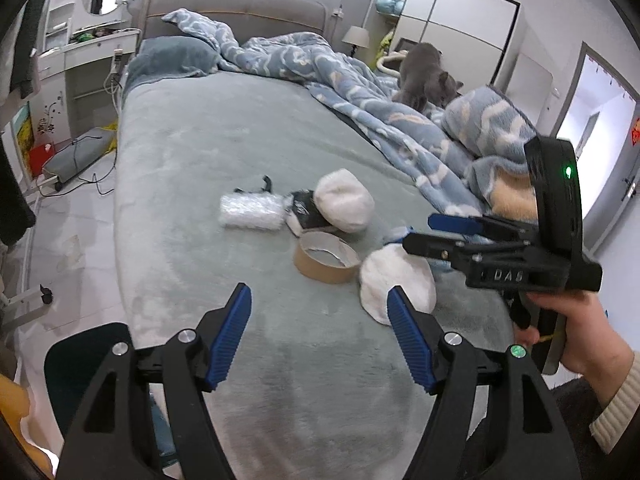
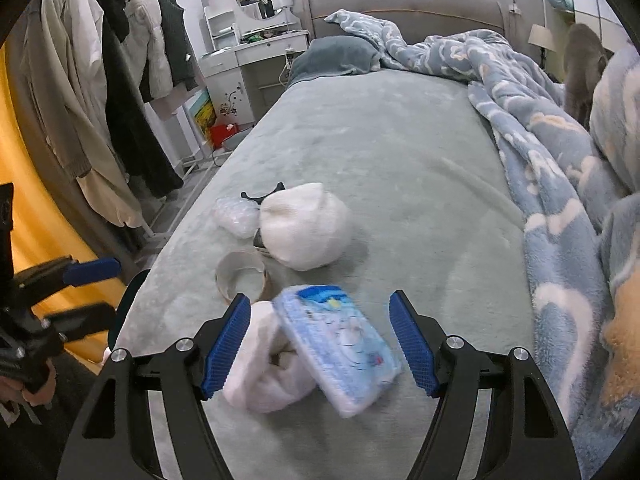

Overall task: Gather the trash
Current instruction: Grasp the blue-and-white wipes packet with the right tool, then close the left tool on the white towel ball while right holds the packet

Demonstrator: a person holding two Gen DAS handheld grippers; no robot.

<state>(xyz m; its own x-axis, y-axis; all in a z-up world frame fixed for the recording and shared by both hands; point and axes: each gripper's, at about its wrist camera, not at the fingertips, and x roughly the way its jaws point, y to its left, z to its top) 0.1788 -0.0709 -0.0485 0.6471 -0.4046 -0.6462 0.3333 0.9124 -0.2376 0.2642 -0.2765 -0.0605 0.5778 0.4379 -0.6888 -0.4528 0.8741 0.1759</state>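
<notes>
Trash lies on the grey-green bed (image 1: 200, 152): a clear bubble-wrap bundle (image 1: 250, 211), a black-and-white wrapper (image 1: 306, 214), a near-empty tape roll (image 1: 326, 257) and two white fluffy items (image 1: 344, 200) (image 1: 394, 284). My left gripper (image 1: 320, 332) is open and empty, short of the tape roll. My right gripper (image 2: 320, 340) is open, its fingers on either side of a blue tissue pack (image 2: 340, 344) that leans on a white fluffy item (image 2: 264, 368). The right gripper also shows in the left wrist view (image 1: 440, 232), open over that spot.
A crumpled blue blanket (image 1: 360, 92) covers the bed's right side, with a grey cat (image 1: 426, 76) on it. A pillow (image 1: 172, 58) lies at the headboard. Coats (image 2: 100, 80) hang on a rack left of the bed. A dressing table (image 2: 256, 60) stands beyond.
</notes>
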